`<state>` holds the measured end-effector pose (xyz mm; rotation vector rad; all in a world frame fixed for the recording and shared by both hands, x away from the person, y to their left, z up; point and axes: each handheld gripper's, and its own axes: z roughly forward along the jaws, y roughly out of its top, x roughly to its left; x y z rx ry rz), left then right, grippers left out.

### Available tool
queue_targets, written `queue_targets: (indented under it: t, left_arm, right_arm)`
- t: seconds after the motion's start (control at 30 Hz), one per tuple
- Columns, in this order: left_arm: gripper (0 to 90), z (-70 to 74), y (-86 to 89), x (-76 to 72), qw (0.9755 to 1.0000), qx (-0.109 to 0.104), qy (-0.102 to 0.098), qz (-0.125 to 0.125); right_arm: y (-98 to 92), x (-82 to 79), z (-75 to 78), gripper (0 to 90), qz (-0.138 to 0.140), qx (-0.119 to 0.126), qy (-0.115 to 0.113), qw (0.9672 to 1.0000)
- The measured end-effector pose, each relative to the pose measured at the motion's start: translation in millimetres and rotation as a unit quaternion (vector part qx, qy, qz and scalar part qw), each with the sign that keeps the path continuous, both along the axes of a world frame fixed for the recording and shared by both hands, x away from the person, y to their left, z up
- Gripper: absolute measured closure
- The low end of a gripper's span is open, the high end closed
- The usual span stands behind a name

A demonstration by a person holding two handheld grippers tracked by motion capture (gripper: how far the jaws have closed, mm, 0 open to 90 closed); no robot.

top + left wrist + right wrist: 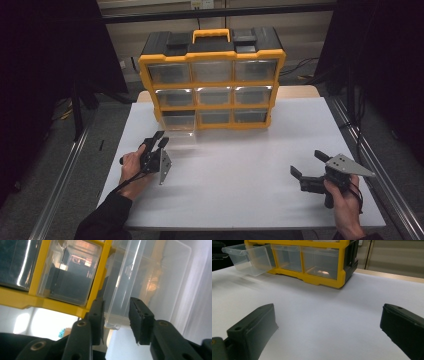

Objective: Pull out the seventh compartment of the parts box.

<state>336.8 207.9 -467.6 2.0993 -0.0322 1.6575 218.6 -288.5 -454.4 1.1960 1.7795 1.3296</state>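
Observation:
A yellow drawer cabinet (280,60) with clear plastic drawers stands at the back of the white table (240,175). Its bottom-left drawer (180,131) is pulled part way out. My left gripper (161,138) is at that drawer's front. In the left gripper view the clear drawer (155,277) has its front lip between the two black pads of the left gripper (116,312), which stand slightly apart and do not press on it. My right gripper (306,162) is held low over the table at the right, jaws wide open with nothing between them (328,315).
The other drawers of the cabinet (342,265) are pushed in, and the open drawer (247,257) juts toward the left gripper. A black and yellow carry handle (211,35) tops the cabinet. Metal rails (65,170) run along both table sides.

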Motion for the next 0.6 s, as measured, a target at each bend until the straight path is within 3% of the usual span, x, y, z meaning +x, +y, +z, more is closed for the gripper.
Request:
queue_targets:
  t: [0.03,0.07,0.17,0.2,0.23,0.27,0.33,0.37,0.4,0.5,0.57,0.6]
  left_arm:
    - [60.5,0.0,0.0,0.0,1.0000,0.000,0.000,0.000]
    - [57.3,0.6,0.0,1.0,0.9998,-0.018,0.013,0.002]
    - [50.1,1.7,0.5,1.8,0.9992,-0.032,0.020,0.010]
    - [48.1,1.3,0.5,2.5,0.9976,-0.056,0.037,0.019]
    - [46.0,1.3,0.5,2.5,0.9976,-0.056,0.037,0.019]
    - [42.3,0.7,-0.1,3.2,0.9963,-0.071,0.043,0.024]
    - [36.3,2.0,-0.2,3.5,0.9964,-0.071,0.038,0.024]
    - [31.4,0.9,-1.6,4.5,0.9935,-0.097,0.051,0.030]
    - [28.4,1.0,-1.2,4.6,0.9922,-0.101,0.063,0.037]
    - [18.4,1.5,-1.3,6.0,0.9903,-0.114,0.064,0.046]
    - [14.9,4.0,-0.4,6.6,0.9846,-0.148,0.075,0.055]
    - [13.0,6.0,-0.3,7.0,0.9832,-0.159,0.074,0.052]
  right_arm:
    - [0.0,0.0,0.0,0.0,0.000,0.000,0.000,1.0000]
    - [-0.3,0.2,-0.2,0.0,-0.001,0.001,0.001,1.0000]
    - [-1.0,0.5,-0.5,0.0,0.001,0.001,0.002,1.0000]
    - [-1.1,0.6,-0.5,0.0,0.001,0.002,0.003,1.0000]
    - [-1.3,0.9,-0.8,0.0,-0.001,0.003,0.001,1.0000]
    - [-1.5,0.8,-0.9,0.0,-0.001,0.003,0.002,1.0000]
    - [-1.7,0.7,-0.8,0.0,0.000,0.004,0.003,1.0000]
    - [-1.7,0.8,-1.0,0.0,0.000,0.006,0.003,1.0000]
    - [-1.7,0.9,-1.1,0.0,0.000,0.005,0.004,1.0000]
    - [-1.8,1.4,-1.2,0.0,0.002,0.004,0.003,1.0000]
    - [-2.0,1.7,-1.4,0.0,0.002,0.004,0.003,1.0000]
    - [-2.3,2.0,-1.5,0.0,0.002,0.003,0.003,1.0000]
